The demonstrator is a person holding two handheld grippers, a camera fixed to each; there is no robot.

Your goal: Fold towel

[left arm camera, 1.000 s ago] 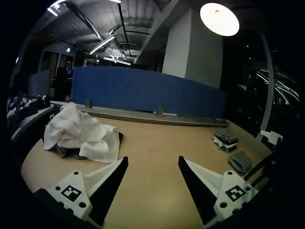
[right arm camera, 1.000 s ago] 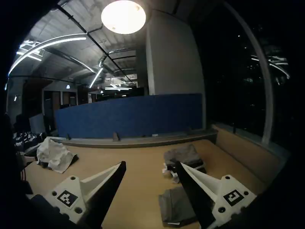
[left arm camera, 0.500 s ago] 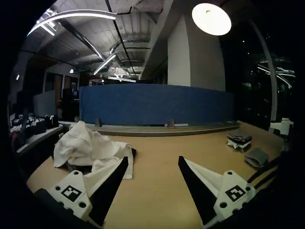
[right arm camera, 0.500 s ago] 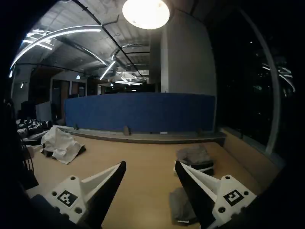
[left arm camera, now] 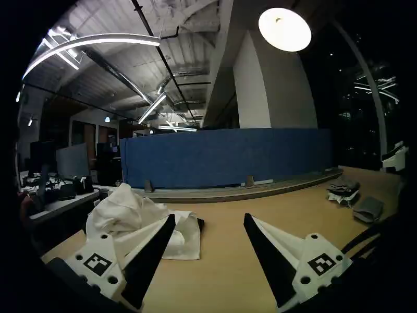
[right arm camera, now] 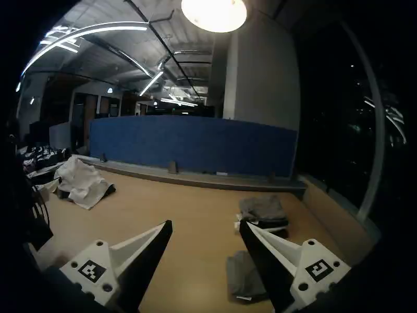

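A crumpled heap of white towels [left arm camera: 138, 221] lies on the wooden table [left arm camera: 229, 245], with a dark cloth under it. In the left gripper view it sits just beyond my left finger. My left gripper [left arm camera: 208, 224] is open and holds nothing. In the right gripper view the same heap [right arm camera: 81, 182] lies far off at the left. My right gripper [right arm camera: 205, 232] is open too, with nothing between its fingers. A stack of folded grey towels [right arm camera: 263, 211] and a single folded grey towel [right arm camera: 245, 274] lie close by its right finger.
A blue partition [left arm camera: 224, 156] with a grey rail runs along the table's far edge. The folded grey towels [left arm camera: 344, 189] and one more [left arm camera: 367, 207] lie at the right in the left gripper view. Desks with dark gear [left arm camera: 62, 190] stand beyond the table's left end.
Both grippers have dropped lower and levelled out over the table. The left one has drawn nearer the white heap. The right one has swung so the folded greys sit more central.
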